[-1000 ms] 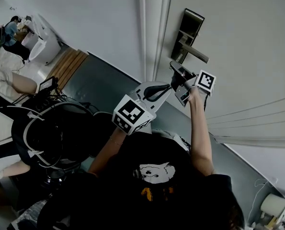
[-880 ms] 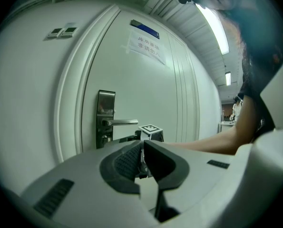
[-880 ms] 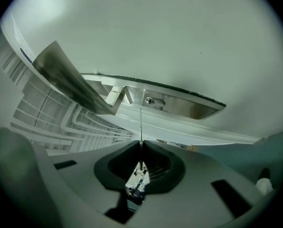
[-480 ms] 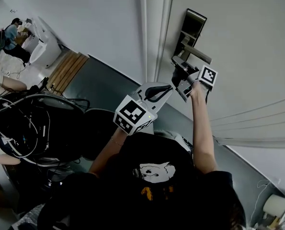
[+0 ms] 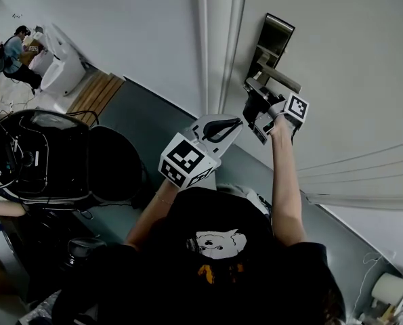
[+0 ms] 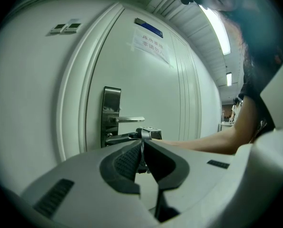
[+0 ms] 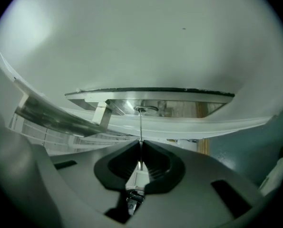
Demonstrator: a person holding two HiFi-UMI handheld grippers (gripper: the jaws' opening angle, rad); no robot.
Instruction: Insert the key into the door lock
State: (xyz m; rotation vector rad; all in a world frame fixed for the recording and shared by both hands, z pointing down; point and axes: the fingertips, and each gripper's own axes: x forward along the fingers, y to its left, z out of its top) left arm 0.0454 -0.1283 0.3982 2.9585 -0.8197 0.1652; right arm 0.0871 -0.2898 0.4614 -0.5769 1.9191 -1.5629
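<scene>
- Door lock (image 5: 272,42): tall rectangular brushed-metal plate mounted on the white door (image 5: 350,59). Its lever handle (image 5: 282,80) sits level.
- Key (image 7: 140,125): thin silver blade, seen edge-on, clamped between the jaws of the right gripper (image 7: 140,145). It points straight at the plate, below the lever. The tip meets the round keyhole (image 7: 144,109); depth of entry not readable.

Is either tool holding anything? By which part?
The right tool pinches the key by its head end, blade toward the lock. The left tool is shut, empty.
</scene>
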